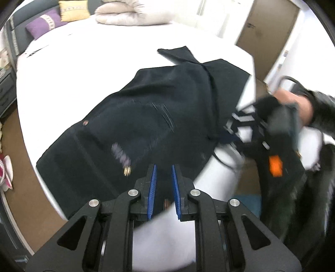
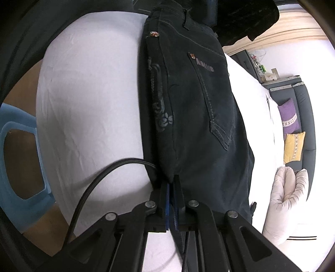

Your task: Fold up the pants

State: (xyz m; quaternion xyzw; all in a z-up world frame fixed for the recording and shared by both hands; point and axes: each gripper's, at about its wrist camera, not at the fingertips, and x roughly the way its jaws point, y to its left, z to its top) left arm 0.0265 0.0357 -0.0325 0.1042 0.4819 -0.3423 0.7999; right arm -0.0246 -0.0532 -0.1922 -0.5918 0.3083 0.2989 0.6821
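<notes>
Right wrist: claw (image 2: pixel 173 184) clamping pants (image 2: pixel 188 94).

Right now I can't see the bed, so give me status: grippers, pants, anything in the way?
Left gripper open, over the pants. Right gripper shut on pants edge. Black cable beside right gripper.

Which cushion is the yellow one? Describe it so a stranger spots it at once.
Start at the white bed where the dark pants lie and look to its far end. Two square cushions sit there side by side, next to a folded cream duvet. The yellow cushion is the one nearer the duvet; its only neighbour is the purple cushion.
</notes>
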